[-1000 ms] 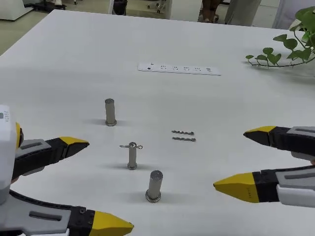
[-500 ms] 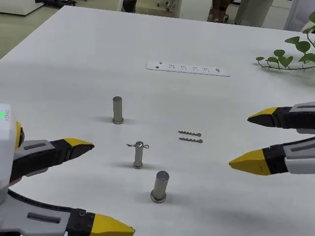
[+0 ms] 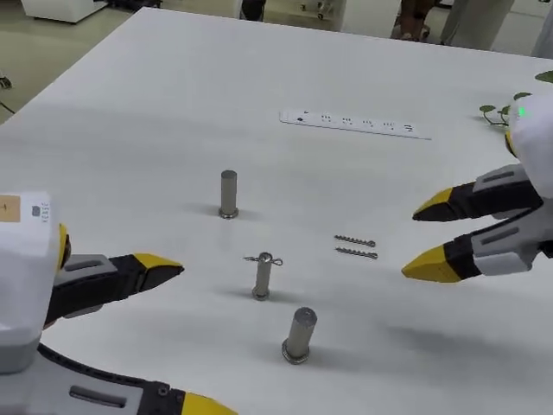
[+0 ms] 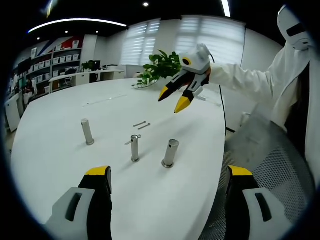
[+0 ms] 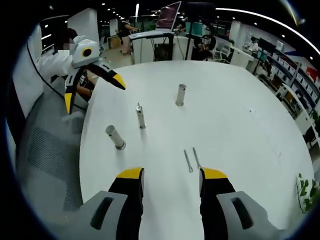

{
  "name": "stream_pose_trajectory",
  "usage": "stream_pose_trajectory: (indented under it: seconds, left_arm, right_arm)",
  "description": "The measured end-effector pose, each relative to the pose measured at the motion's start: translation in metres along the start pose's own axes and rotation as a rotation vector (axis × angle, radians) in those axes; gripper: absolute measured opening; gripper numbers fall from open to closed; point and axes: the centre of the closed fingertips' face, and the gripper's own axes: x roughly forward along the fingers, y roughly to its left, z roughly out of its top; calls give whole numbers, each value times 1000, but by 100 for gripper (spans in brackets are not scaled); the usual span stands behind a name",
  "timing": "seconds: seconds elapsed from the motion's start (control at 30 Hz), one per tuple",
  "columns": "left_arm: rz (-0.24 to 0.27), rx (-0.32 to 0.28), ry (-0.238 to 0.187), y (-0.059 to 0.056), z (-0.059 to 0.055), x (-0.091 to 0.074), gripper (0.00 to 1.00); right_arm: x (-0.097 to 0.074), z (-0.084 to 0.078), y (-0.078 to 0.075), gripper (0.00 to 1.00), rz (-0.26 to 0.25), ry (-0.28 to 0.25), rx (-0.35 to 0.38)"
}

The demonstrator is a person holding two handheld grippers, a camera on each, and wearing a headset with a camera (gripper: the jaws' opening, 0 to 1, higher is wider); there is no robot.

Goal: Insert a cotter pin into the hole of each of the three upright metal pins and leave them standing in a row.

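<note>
Three metal pins are standing upright on the white table (image 3: 130, 112) in a slanted row: far pin (image 3: 228, 194), mid pin (image 3: 262, 278), near pin (image 3: 299, 335). Mid pin is carrying a cotter pin (image 3: 262, 258) through its top hole. Far & near pins are showing bare tops. Two loose cotter pins (image 3: 355, 241) are lying flat, side by side, right of the row & apart from it.

Right gripper (image 3: 409, 245) is hovering just right of them, jaws apart, holding nothing. Left gripper (image 3: 203, 339) is sitting near-left of the row, jaws wide apart, empty, w/ its lower jaw partly cut off by the frame edge.

Head view is also taking in a power strip (image 3: 354, 124) farther back. Left gripper view is showing the right gripper (image 4: 170, 103) whole, in the air, w/ a person's white sleeve (image 4: 250, 75) & a plant (image 4: 160, 65) behind it. Right gripper view is putting the loose cotter pins (image 5: 192, 159) just ahead of its own jaws, w/ the left gripper (image 5: 94, 95) past the row at the table edge.
</note>
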Motion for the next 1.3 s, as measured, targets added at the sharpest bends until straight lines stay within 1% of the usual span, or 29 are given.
stream_pose_trajectory:
  seconds: [0.13,0.27,0.37,0.5,0.6,0.63,0.73,0.93,1.07,1.17,1.3]
  left_arm:
    - [15,-15,2,4,-2,-2,94]
    - [22,-21,8,5,-3,-2,93]
    - [17,-21,15,4,-4,-1,93]
    - [17,-25,20,5,-5,1,92]
    - [21,-25,22,6,-5,1,92]
    - [23,-26,23,7,-5,1,92]
    - [20,-23,27,6,-6,1,92]
    - [24,-37,25,7,-7,2,91]
    - [29,-54,20,9,-8,3,91]
    - [31,-47,29,11,-10,4,91]
    - [23,-51,25,10,-8,4,90]
  right_arm:
    - [14,-4,-6,34,34,36,-29]
    - [25,-6,-12,26,38,53,-32]
    - [31,-5,-14,21,34,70,-50]
    - [40,-4,-17,15,48,81,-59]
    - [47,-7,-18,10,59,101,-62]
    - [49,-10,-17,9,68,116,-68]
    - [54,-14,-17,7,76,140,-89]
    - [63,-23,-20,6,89,183,-108]
    - [67,-24,-22,5,96,192,-105]
    - [70,-26,-24,4,97,203,-107]
    - [73,-28,-26,3,103,222,-109]
